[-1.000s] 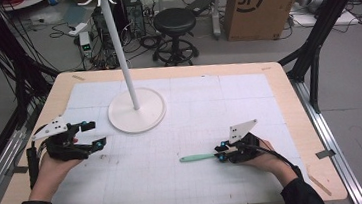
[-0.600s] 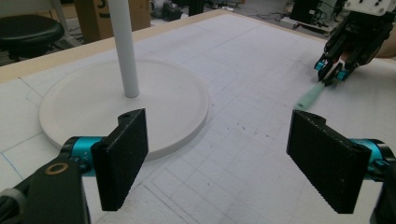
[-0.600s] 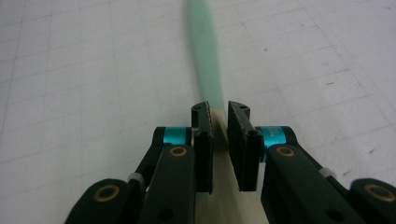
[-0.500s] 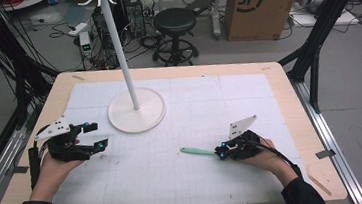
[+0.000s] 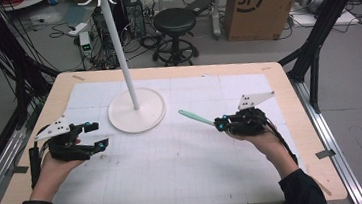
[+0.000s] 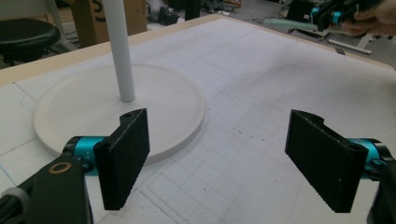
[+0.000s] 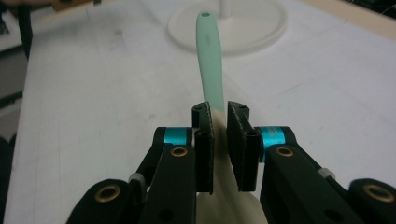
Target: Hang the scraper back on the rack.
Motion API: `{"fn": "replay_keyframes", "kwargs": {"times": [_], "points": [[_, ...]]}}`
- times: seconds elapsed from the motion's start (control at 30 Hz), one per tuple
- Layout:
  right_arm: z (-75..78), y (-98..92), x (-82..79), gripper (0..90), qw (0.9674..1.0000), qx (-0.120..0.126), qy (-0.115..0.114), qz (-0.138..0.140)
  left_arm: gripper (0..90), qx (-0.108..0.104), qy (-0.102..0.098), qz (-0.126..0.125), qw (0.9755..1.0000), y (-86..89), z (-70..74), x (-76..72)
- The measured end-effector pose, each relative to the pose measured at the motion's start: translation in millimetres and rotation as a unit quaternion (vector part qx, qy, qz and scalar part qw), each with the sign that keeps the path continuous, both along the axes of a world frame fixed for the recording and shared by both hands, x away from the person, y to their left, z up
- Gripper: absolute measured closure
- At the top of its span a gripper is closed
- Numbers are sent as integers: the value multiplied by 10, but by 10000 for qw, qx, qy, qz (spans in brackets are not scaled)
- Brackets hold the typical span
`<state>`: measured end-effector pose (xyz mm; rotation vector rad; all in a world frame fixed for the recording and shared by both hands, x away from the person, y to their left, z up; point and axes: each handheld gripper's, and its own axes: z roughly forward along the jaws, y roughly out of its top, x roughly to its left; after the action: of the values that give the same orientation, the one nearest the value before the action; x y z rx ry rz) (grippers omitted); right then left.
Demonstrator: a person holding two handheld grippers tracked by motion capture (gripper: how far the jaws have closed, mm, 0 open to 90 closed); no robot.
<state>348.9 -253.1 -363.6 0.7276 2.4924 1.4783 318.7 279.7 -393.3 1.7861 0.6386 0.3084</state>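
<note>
The right tool (image 5: 220, 124) pinches the green-handled utensil (image 5: 195, 117), whose long axis points toward the white stand (image 5: 137, 117) near the worktop's far-left corner.

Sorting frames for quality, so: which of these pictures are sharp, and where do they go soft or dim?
High view: evenly lit, slightly soft all over. Right gripper view: the mint-green handle and nearby pads are fairly sharp, the white stand base behind blurs, the lower gripper body is dark. Left gripper view: pads crisp, the far table edge soft.
</note>
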Motion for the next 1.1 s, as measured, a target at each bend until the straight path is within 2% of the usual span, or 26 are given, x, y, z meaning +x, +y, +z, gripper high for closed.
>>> {"fn": "replay_keyframes", "kwargs": {"times": [0.03,0.23,0.3,0.33,0.4,0.43,0.47,0.5,0.67,0.7,0.87,1.1], "points": [[0,0,0,818,10000,0,0,0,226,4,3,-7,10000,0,-1,-1],[431,99,115,818,9996,244,-61,-86,228,2,5,-25,10000,-10,0,-4],[686,158,171,819,9992,358,-146,-61,228,0,1,-25,10000,-7,2,-4],[686,158,171,819,9992,358,-146,-61,228,-16,1,-32,10000,-6,2,-5],[877,206,210,818,9989,436,-176,-72,228,-30,2,-31,10000,-2,3,-5],[1036,252,249,819,9986,501,-176,-78,228,-32,6,-32,10000,-1,4,-5],[1111,276,268,818,9985,527,-154,-74,228,-36,8,-36,10000,1,4,-5],[1111,276,268,818,9985,527,-154,-74,228,-47,10,-47,10000,1,4,-5],[1458,425,372,818,9978,620,-231,-19,227,-45,14,-61,10000,-2,4,-5],[1458,425,372,818,9978,620,-231,-19,227,-55,9,-62,10000,-2,3,-5],[1683,551,445,818,9979,613,-203,39,227,-82,2,-59,9999,12,7,-2],[1903,708,502,818,9982,521,-299,88,227,-153,-14,-27,9999,37,17,-5]]}}
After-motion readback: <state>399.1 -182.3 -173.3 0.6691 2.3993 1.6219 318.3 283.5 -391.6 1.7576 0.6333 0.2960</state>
